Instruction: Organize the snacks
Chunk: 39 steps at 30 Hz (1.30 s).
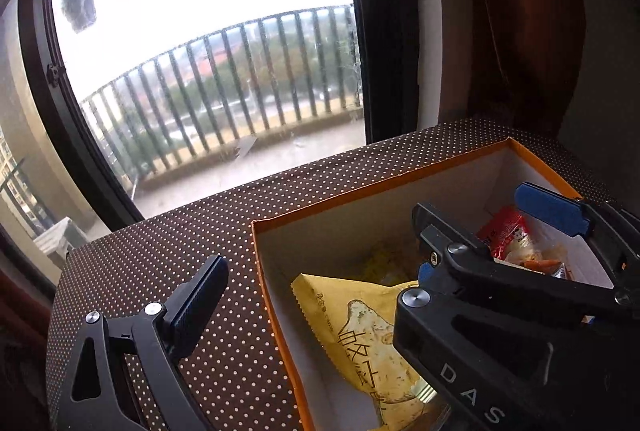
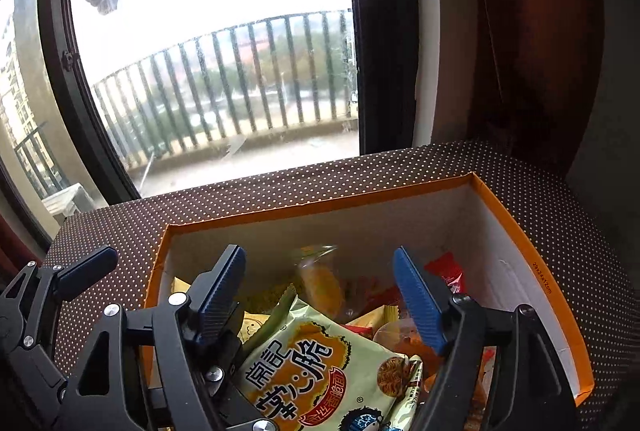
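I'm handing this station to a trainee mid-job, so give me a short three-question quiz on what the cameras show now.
1. True or false: the right tool is shut on a packet.
2. Where do the snacks lie? A) on the dotted cloth B) in the orange box C) on the windowsill
3. Fill in: the left tool straddles the box's ____ wall.

Key
1. False: it is open above the green noodle packet.
2. B, the orange box on the dotted cloth.
3. Left.
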Each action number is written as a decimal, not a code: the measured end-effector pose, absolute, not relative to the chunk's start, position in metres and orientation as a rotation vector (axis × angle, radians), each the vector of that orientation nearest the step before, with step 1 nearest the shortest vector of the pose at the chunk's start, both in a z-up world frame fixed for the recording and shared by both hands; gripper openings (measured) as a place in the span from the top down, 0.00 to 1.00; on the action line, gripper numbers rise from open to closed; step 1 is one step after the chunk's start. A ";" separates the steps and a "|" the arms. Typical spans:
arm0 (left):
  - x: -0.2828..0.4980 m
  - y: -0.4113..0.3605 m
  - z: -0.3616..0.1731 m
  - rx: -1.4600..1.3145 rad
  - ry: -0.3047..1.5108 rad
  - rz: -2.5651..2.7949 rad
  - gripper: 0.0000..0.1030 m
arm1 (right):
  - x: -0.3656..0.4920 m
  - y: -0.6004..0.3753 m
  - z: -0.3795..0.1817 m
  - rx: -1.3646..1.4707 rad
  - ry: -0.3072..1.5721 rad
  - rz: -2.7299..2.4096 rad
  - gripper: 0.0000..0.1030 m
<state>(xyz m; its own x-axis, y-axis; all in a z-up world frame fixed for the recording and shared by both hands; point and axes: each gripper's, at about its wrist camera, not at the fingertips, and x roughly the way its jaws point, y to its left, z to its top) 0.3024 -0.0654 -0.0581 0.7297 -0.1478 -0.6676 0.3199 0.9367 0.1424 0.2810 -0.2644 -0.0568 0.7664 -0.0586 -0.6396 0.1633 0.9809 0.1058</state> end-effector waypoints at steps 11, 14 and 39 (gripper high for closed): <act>0.273 -0.051 -0.054 0.246 0.685 -0.245 0.06 | 0.252 -0.252 -0.052 0.152 0.685 -0.121 0.22; 0.259 -0.045 -0.048 0.252 0.649 -0.222 0.06 | 0.239 -0.247 -0.046 0.138 0.665 -0.122 0.22; 0.131 0.068 -0.009 0.125 0.436 -0.074 0.00 | 0.121 -0.170 -0.001 0.079 0.458 -0.053 0.14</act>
